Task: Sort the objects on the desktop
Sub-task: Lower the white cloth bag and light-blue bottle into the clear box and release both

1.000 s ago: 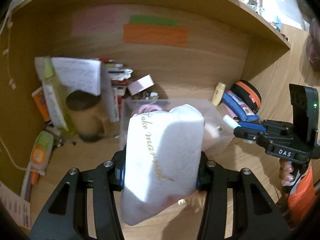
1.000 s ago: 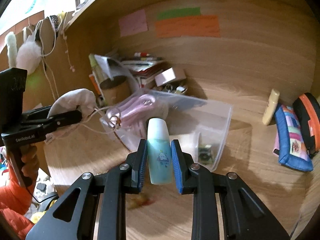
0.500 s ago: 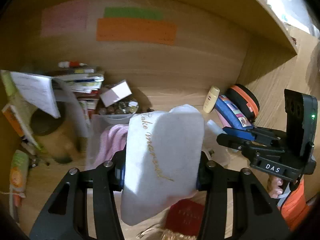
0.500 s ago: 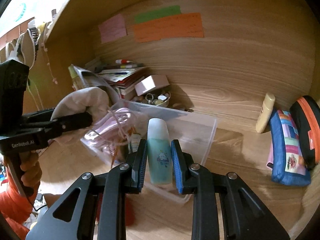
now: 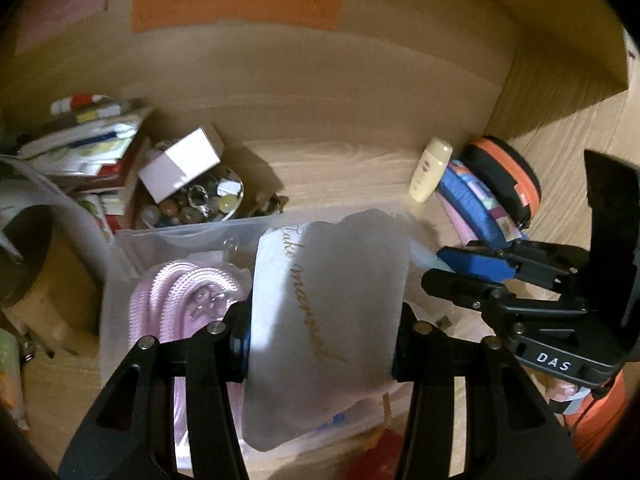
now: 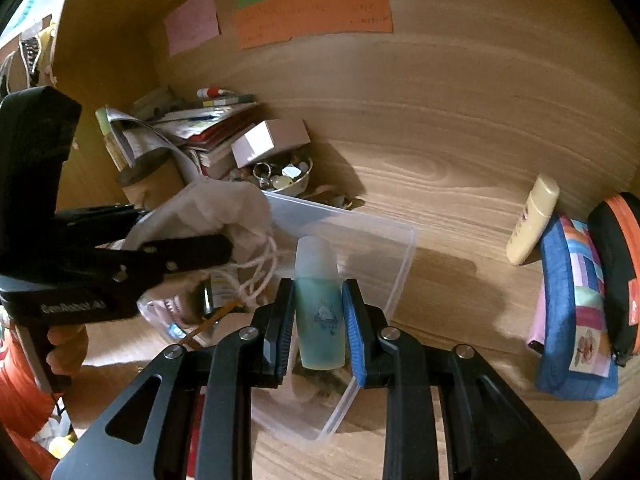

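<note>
- Left gripper [image 5: 324, 344] is clamped on a white drawstring pouch [image 5: 328, 312] with gold script, held above the clear plastic bin [image 6: 396, 264]; the pouch sits squarely between the two fingers and bulges past them over the bin's left half
- Risk on this side: the pouch's loose white cords [image 6: 260, 276] dangle toward the bin and could catch on its near rim or on the pink rope [image 5: 180, 292] already lying inside, dragging the light bin when the pouch is let go
- Soft fabric may also slump over the bin wall instead of dropping in, if released too near the edge
- Right gripper [image 6: 318, 312] is closed on a small teal bottle [image 6: 320, 304], held upright between the blue pads over the bin's right half
- Risk here: the two grippers are close together above the same bin, so lowering both at once could knock them together
- The smooth, narrow bottle could tip on release and roll against the bin wall
</note>
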Available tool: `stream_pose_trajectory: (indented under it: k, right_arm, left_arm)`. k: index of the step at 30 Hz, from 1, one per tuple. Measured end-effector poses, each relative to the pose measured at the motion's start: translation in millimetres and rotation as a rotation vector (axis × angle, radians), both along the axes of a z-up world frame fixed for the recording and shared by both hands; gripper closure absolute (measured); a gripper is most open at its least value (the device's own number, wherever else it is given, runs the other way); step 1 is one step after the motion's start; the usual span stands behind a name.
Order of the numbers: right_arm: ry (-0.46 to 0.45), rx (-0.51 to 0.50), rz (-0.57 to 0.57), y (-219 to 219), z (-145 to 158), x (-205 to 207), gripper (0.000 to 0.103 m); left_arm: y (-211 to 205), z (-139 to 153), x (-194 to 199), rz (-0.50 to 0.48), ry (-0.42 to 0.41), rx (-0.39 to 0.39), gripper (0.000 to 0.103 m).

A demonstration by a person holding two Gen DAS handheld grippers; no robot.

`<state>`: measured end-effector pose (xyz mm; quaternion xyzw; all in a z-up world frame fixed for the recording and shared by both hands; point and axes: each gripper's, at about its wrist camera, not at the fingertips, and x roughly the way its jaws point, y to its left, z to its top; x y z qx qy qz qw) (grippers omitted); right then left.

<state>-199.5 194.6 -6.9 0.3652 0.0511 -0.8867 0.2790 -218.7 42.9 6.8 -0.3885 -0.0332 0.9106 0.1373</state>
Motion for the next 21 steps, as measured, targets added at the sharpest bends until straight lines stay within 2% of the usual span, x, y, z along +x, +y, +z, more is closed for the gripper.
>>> stream_pose_trajectory:
  k: [5, 8, 13, 17, 21]
  right_arm:
    - [-0.011, 0.025, -0.001, -5.6, -6.0, -8.8, 0.081]
    - [-0.013, 0.039, -0.002, -9.0, -9.1, -10.6, 0.081]
    - [-0.018, 0.062, -0.010, -15.3, -11.9, -11.8, 0.081]
    - [-0.015, 0.090, -0.001, -20.9, -12.2, -8.0, 0.080]
    - [0.007, 0.092, 0.029, -25.6, -4.8, 6.5, 0.080]
  left_arm:
    - [3.1, -12.3, -6.2, -0.048, -0.053, 0.003, 0.052]
    - [4.7, -8.7, -1.5, -0.048, -0.033, -0.018, 0.051]
    - [3.3, -5.1, 0.8, -0.049, -0.024, -0.006, 0.045]
    - [-0.2, 2.9, 5.8, -0.033, 0.006, 0.003, 0.031]
    - [-2.9, 17.8, 18.4, -0.014, 0.064, -0.011, 0.028]
